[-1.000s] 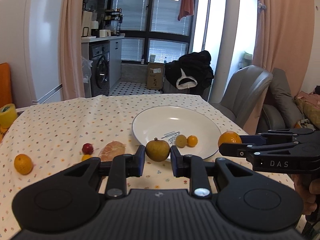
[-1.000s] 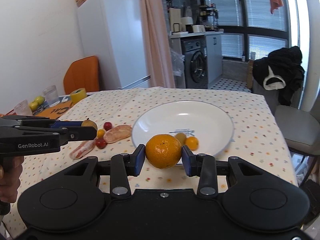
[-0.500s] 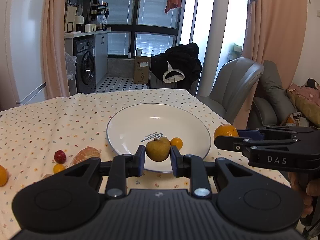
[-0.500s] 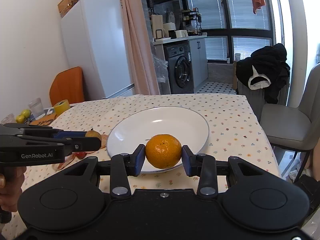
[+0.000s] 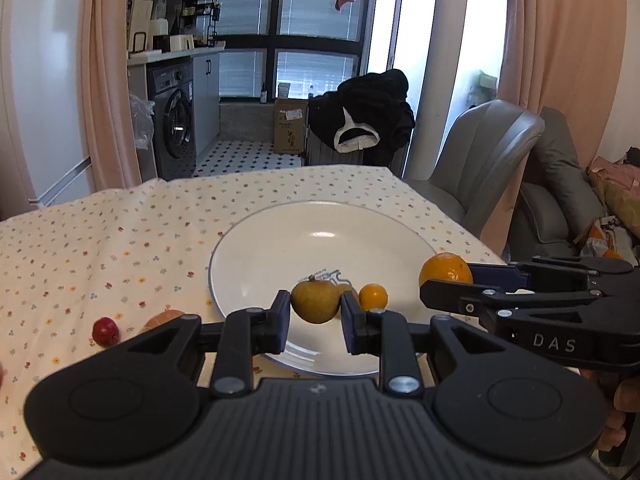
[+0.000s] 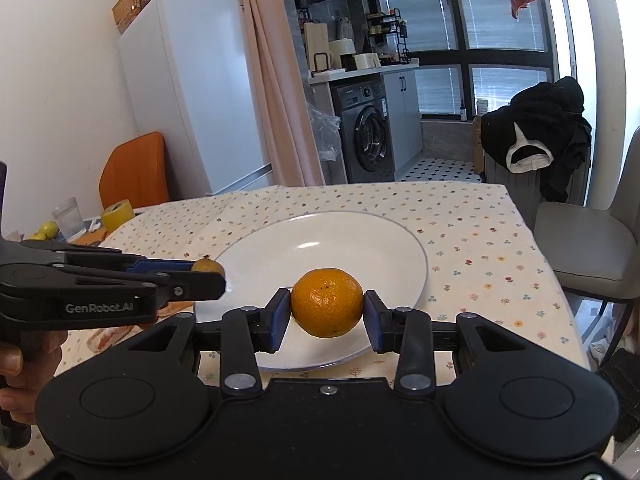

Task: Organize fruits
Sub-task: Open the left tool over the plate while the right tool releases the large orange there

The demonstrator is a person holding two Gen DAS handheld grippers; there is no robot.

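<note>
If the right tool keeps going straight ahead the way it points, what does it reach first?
Probably the white plate: the right tool, shut on the orange, points across it. The plate's far side looks bare ahead, though height above it is hard to judge.

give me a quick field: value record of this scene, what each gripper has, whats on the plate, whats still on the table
left gripper: shut on a brownish-yellow pear, held over the near part of the plate
right gripper: shut on an orange, held over the plate
plate: white, on the floral tablecloth
on plate: small orange fruit; another small fruit mostly hidden behind the pear
off plate, left side: small red fruit; a peeled citrus piece, partly hidden
</note>
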